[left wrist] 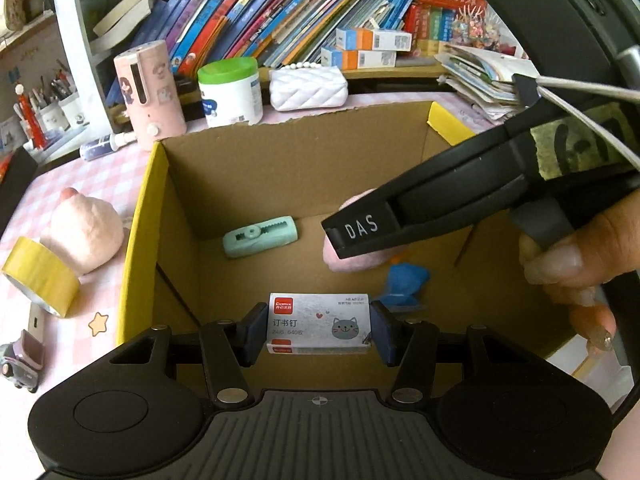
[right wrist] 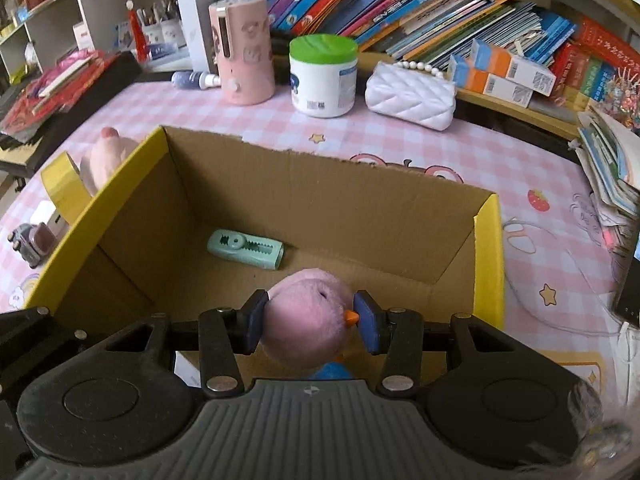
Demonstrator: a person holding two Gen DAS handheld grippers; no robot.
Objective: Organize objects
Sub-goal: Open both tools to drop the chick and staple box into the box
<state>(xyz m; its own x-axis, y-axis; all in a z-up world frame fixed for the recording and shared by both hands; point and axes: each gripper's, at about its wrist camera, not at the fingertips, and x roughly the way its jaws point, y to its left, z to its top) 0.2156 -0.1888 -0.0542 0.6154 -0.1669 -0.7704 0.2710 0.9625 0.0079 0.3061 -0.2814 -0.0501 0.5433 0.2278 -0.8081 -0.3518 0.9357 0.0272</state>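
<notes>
An open cardboard box (left wrist: 256, 168) with yellow flaps sits on the pink checked table; it also shows in the right wrist view (right wrist: 320, 200). A mint green correction tape (left wrist: 260, 237) (right wrist: 245, 249) lies on its floor. My left gripper (left wrist: 319, 330) is shut on a white staple box (left wrist: 319, 323) with a cat picture, held over the box's near side. My right gripper (right wrist: 311, 322) is shut on a pink plush bird (right wrist: 306, 320) with an orange beak and blue body, held inside the box. The right gripper also shows in the left wrist view (left wrist: 356, 236), with the plush (left wrist: 360, 260) behind it.
Left of the box lie a pink plush (left wrist: 84, 232), a yellow tape roll (left wrist: 40, 276) and a small toy car (left wrist: 20, 364). Behind it stand a pink dispenser (right wrist: 244, 48), a green-lidded jar (right wrist: 323, 76) and a white quilted purse (right wrist: 410, 94). Bookshelves fill the back.
</notes>
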